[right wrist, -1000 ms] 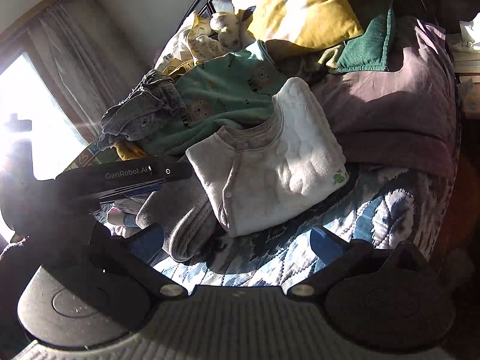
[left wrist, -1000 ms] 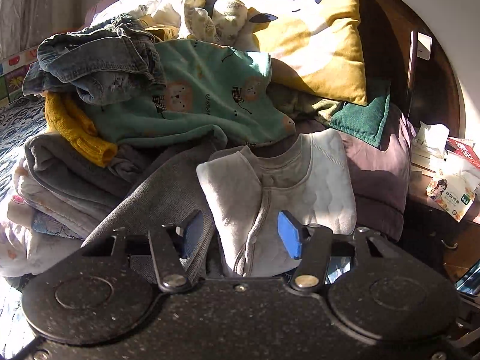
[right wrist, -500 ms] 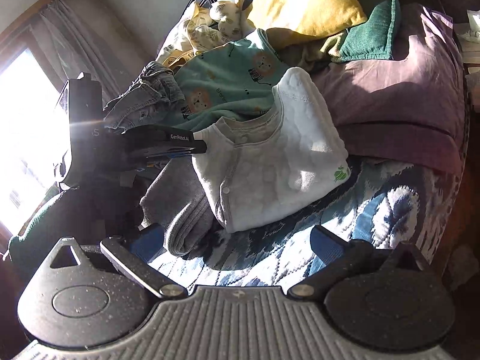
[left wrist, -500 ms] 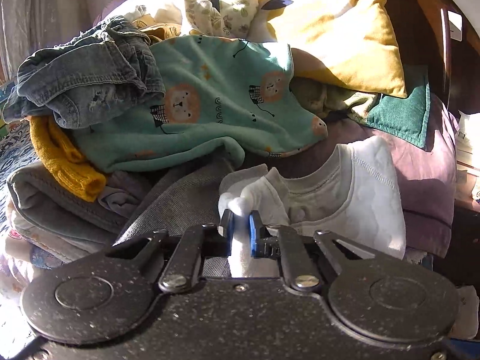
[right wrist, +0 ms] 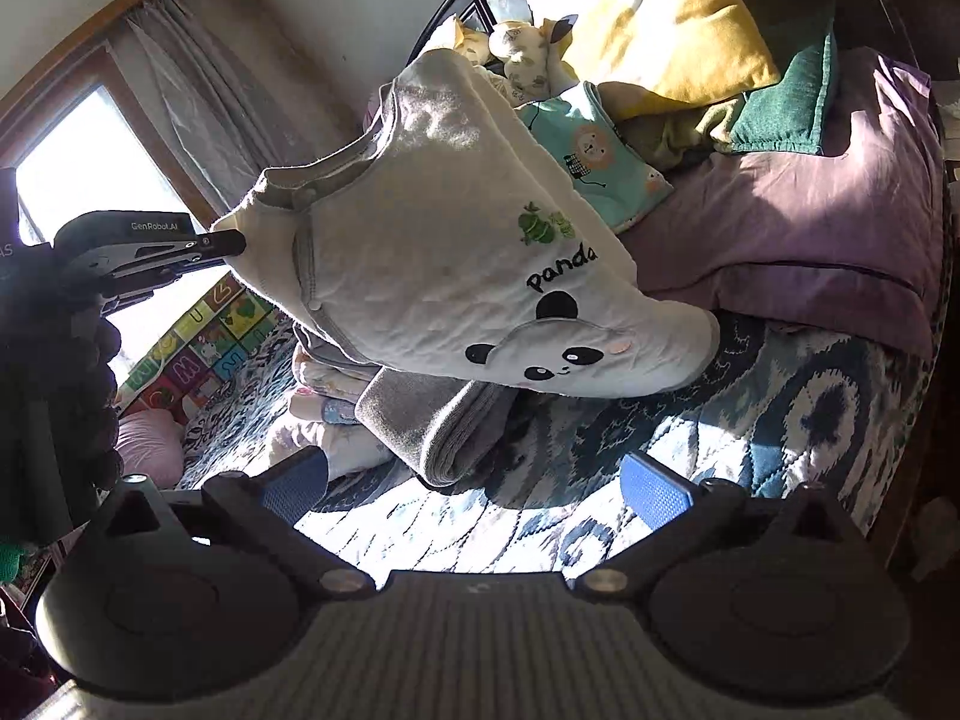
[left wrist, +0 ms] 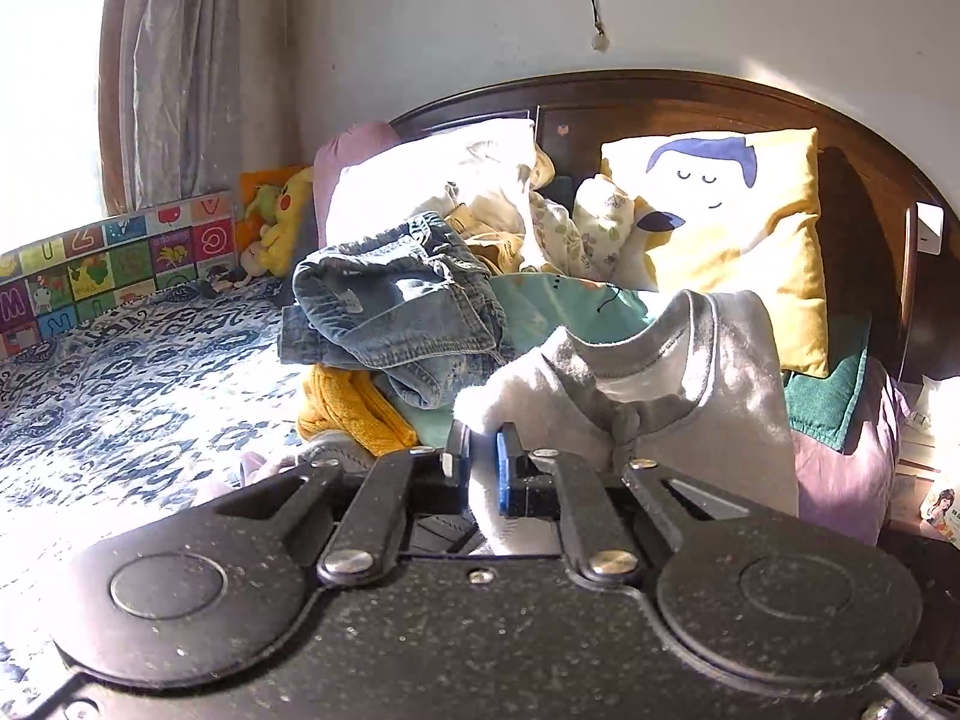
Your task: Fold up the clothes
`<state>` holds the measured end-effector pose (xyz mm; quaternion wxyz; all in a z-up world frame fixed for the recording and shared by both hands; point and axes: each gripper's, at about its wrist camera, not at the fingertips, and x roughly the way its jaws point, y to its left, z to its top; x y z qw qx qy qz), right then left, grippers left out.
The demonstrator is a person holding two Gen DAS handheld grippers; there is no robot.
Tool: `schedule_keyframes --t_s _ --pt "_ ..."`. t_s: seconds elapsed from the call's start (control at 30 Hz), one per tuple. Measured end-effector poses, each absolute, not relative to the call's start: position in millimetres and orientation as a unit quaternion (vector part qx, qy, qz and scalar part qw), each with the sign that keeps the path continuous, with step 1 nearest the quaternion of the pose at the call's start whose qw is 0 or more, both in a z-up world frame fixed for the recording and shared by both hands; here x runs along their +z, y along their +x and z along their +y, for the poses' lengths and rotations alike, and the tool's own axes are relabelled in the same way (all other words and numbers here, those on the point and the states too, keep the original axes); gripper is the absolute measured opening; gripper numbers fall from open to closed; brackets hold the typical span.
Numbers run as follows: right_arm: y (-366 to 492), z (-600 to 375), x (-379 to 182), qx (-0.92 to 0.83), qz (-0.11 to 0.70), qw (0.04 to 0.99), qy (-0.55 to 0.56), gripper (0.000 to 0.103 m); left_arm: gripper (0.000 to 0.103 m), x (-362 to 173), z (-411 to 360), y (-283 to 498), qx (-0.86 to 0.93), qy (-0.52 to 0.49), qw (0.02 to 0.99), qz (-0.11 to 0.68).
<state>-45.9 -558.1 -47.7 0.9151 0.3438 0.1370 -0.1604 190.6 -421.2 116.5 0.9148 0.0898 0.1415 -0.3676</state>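
Aloft, left gripper [left wrist: 483, 465] clamps the white panda top [right wrist: 456, 276] — right gripper [right wrist: 474, 489] gapes below.

Two pillows [left wrist: 744, 240], perhaps six garments [right wrist: 456, 276]

My 2 tongs are black, speckled plastic: left tongs [left wrist: 483, 468], right tongs [right wrist: 474, 489]. Both carry blue ribbed pads [right wrist: 654, 491], silver pivot screws and round embossed discs.

The panda top [left wrist: 690, 396] hides most of the teal shirt [left wrist: 558, 315].
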Motion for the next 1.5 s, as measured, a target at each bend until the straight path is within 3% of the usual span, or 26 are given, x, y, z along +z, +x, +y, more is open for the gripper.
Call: schedule_keyframes --t_s 0.23,0.4,0.67,0.93,1.13,1.23,1.3,1.33,1.5 --pt "-51.5 -503.3 -20.0 -0.097 0.119 0.939 0.307 0.103 0.006 199.3 -309.7 185.8 -0.294 0.076 0.95 0.075" --pt "-43.8 -458.6 -2.1 -0.055 0.115 0.959 0.253 0.103 0.006 204.7 -235.5 177.9 -0.231 0.102 0.965 0.068" --pt "-22.9 -384.4 7.4 0.032 0.156 0.968 0.194 0.103 0.006 145.9 -112.4 155.2 -0.147 0.067 0.978 0.133" --pt "-14.6 -330.0 7.5 0.093 0.198 0.965 0.147 0.103 0.006 41.8 5.1 107.5 -0.054 -0.006 0.968 0.246" --pt "-6.9 -302.5 3.2 0.12 0.226 0.956 0.146 0.103 0.006 2.4 63.5 60.8 -0.01 -0.058 0.959 0.276" --pt "-2.6 -288.1 0.3 0.137 0.241 0.95 0.145 0.103 0.016 -3.3 75.3 46.3 -0.009 -0.073 0.955 0.288" --pt "1.5 -281.8 -0.9 0.151 0.249 0.945 0.149 0.103 0.042 -6.6 82.9 35.0 -0.007 -0.086 0.953 0.289" --pt "3.9 -279.0 -1.4 0.159 0.252 0.942 0.152 0.103 0.046 -9.4 87.4 29.0 -0.005 -0.09 0.954 0.286" --pt "16.3 -253.9 -0.4 0.184 0.266 0.94 0.109 0.1 0.052 -20.0 103.7 9.9 -0.021 -0.142 0.943 0.3"
